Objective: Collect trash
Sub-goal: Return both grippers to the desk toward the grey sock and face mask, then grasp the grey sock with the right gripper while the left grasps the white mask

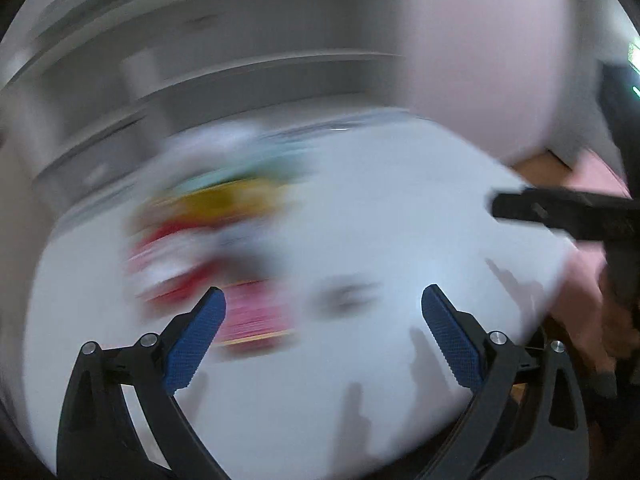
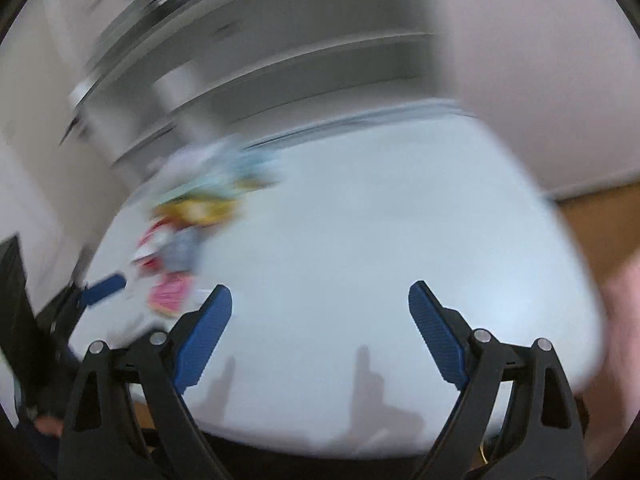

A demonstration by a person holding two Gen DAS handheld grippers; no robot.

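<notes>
Both views are blurred by motion. A pile of trash wrappers (image 1: 216, 248), yellow, red, pink and pale blue, lies on the white table (image 1: 380, 220). My left gripper (image 1: 323, 300) is open and empty, low over the table, with the pink wrapper (image 1: 256, 316) just beyond its left finger. The right wrist view shows the same pile (image 2: 188, 236) at the left. My right gripper (image 2: 320, 296) is open and empty over bare table (image 2: 360, 240). The left gripper's blue pad (image 2: 102, 288) shows beside the pile.
A small dark smudge (image 1: 344, 296) lies on the table between my left fingers. Grey shelving (image 1: 240, 72) stands behind the table. Wooden floor (image 2: 600, 232) shows past the table's right edge. The right gripper's black body (image 1: 568, 216) reaches in from the right.
</notes>
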